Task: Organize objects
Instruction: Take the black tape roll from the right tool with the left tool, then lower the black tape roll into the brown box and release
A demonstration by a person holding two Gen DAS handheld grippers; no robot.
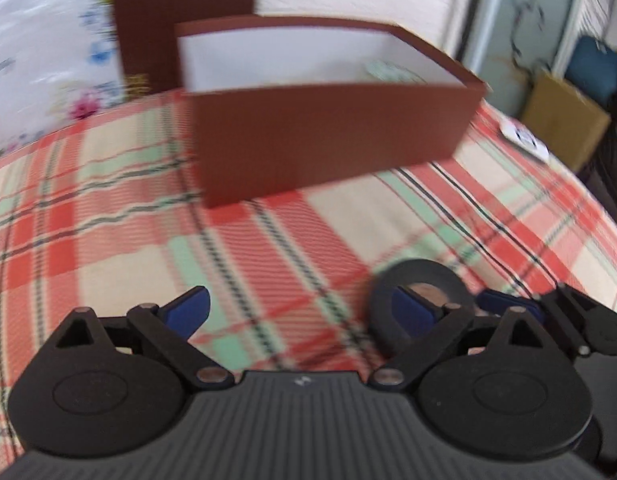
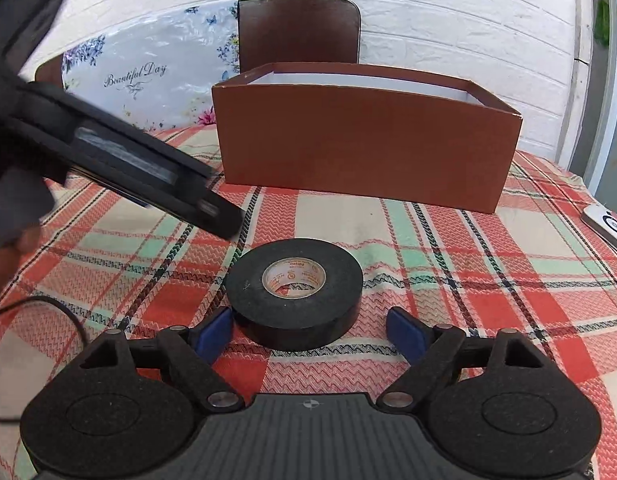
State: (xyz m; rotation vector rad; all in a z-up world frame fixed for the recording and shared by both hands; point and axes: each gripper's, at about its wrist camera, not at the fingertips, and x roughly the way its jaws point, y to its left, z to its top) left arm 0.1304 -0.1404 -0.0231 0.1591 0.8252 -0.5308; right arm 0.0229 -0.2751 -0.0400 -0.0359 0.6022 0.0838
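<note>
The roll of black tape (image 2: 295,292) lies flat at lower centre of the right wrist view, its hole facing up; the print on its core is too small to read. The right gripper (image 2: 308,332) is wide open, a blue finger on either side of the roll, perhaps just touching. The left gripper (image 1: 300,312) is open and empty. Behind stands the open brown box (image 2: 364,148); at upper left a floral sheet (image 2: 148,80) reads "Beautiful Day".
</note>
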